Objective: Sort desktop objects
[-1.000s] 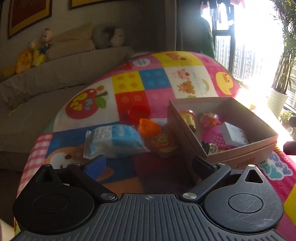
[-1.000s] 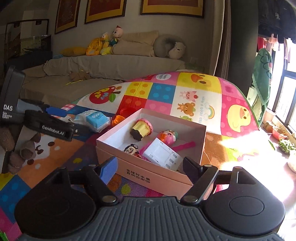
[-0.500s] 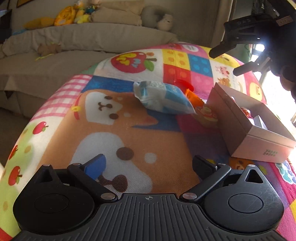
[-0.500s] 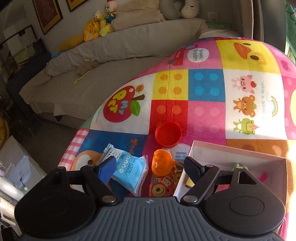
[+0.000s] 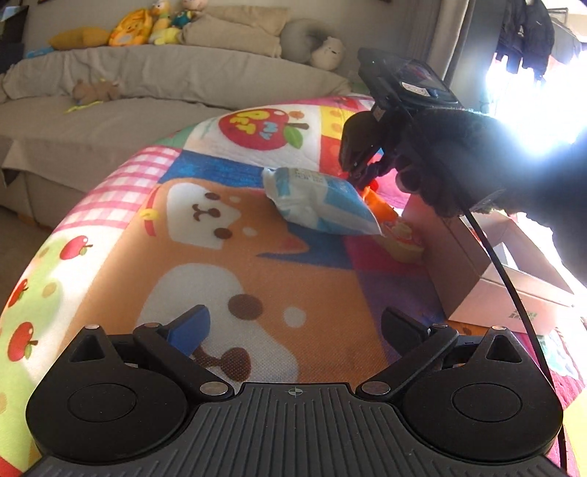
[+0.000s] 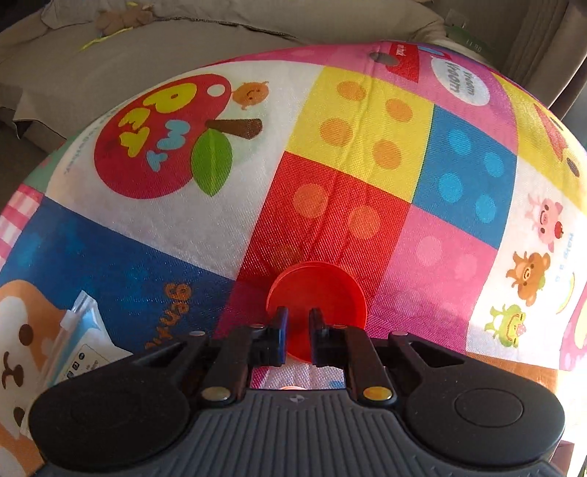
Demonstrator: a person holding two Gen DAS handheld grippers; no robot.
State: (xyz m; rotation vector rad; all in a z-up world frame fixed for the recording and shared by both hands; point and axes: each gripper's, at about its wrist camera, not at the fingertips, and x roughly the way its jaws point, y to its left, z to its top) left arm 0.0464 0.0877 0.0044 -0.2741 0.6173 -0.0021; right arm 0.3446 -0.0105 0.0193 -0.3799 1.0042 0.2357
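Note:
My right gripper [image 6: 296,330] is shut on the near rim of a red plastic cup [image 6: 323,293] that rests on the colourful play mat [image 6: 348,176]. In the left wrist view the right gripper [image 5: 361,176] reaches down behind a blue and white tissue pack [image 5: 323,201]. My left gripper [image 5: 293,326] is open and empty, low over the mat's dog picture. An orange toy [image 5: 379,205] and a small round toy [image 5: 403,242] lie between the pack and the pink cardboard box [image 5: 477,271].
The tissue pack also shows at the lower left of the right wrist view [image 6: 77,348]. A grey sofa [image 5: 146,80] with plush toys [image 5: 135,31] stands behind the mat. Bright window glare fills the right of the left wrist view.
My right gripper has dropped toward the mat and closed on the red cup's rim. My left gripper has swung a little left and stays open.

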